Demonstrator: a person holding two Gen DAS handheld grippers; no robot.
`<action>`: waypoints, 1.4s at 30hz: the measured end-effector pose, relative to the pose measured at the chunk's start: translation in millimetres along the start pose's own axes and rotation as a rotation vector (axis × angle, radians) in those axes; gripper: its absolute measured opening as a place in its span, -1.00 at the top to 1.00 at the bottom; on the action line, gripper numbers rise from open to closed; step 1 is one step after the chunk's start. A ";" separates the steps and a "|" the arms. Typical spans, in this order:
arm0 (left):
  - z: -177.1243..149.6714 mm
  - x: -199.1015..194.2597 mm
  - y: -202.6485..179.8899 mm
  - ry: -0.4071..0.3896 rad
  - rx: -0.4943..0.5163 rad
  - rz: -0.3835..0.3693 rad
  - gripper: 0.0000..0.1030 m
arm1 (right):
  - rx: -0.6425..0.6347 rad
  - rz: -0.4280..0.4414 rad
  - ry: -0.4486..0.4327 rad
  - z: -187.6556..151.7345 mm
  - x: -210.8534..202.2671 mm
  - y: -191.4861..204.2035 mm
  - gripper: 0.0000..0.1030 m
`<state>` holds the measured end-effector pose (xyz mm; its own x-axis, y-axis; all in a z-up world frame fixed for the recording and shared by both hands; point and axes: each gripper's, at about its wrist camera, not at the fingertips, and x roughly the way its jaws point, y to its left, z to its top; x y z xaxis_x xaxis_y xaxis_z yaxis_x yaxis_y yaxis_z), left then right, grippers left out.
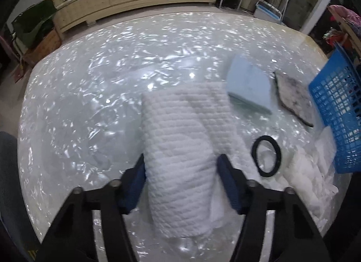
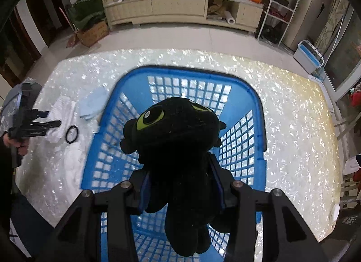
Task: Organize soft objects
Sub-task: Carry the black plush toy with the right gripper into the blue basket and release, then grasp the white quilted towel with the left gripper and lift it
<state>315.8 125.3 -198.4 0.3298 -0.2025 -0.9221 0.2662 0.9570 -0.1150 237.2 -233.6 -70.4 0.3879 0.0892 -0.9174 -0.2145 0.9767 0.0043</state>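
In the left wrist view a rolled white quilted towel (image 1: 180,126) lies on the pearly table (image 1: 79,104). My left gripper (image 1: 182,171) straddles its near end, both blue pads touching the towel's sides. In the right wrist view my right gripper (image 2: 180,183) is shut on a black plush toy (image 2: 176,140) with green eyes. The toy hangs over the blue mesh basket (image 2: 255,95). The basket's inside looks bare. My left gripper (image 2: 56,124) also shows at the far left of that view, in a person's hand, over the towel (image 2: 63,108).
Right of the towel lie a light blue foam block (image 1: 248,86), a stained grey cloth (image 1: 293,95), a black elastic ring (image 1: 267,156) and crumpled white fabric (image 1: 309,176) beside the basket (image 1: 336,108). A long cabinet (image 2: 180,11) stands beyond the table.
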 end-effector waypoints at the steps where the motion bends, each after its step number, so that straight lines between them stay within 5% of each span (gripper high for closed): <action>1: 1.6 1.2 -3.2 -0.002 0.002 -0.008 0.02 | -0.002 0.004 0.014 1.1 4.7 -0.4 0.14; 12: -9.6 -4.4 -6.7 -0.039 -0.028 0.000 0.25 | -0.049 -0.020 0.152 10.5 47.2 3.6 0.10; 16: -13.1 -11.4 -6.4 -0.046 -0.046 0.020 0.43 | -0.043 -0.004 0.160 7.2 47.6 2.5 -0.19; 24: -22.6 -30.3 -11.2 -0.052 -0.074 0.023 0.70 | -0.003 0.014 0.080 -9.1 11.4 1.7 -0.86; 42: -64.9 -140.8 -67.4 -0.131 -0.073 0.026 0.70 | 0.050 -0.089 -0.083 -66.6 -58.0 18.1 -1.00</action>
<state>192.7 102.8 -84.8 0.4519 -0.1986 -0.8697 0.1910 0.9738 -0.1231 151.1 -234.0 -43.7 0.4770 0.0159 -0.8788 -0.1315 0.9899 -0.0535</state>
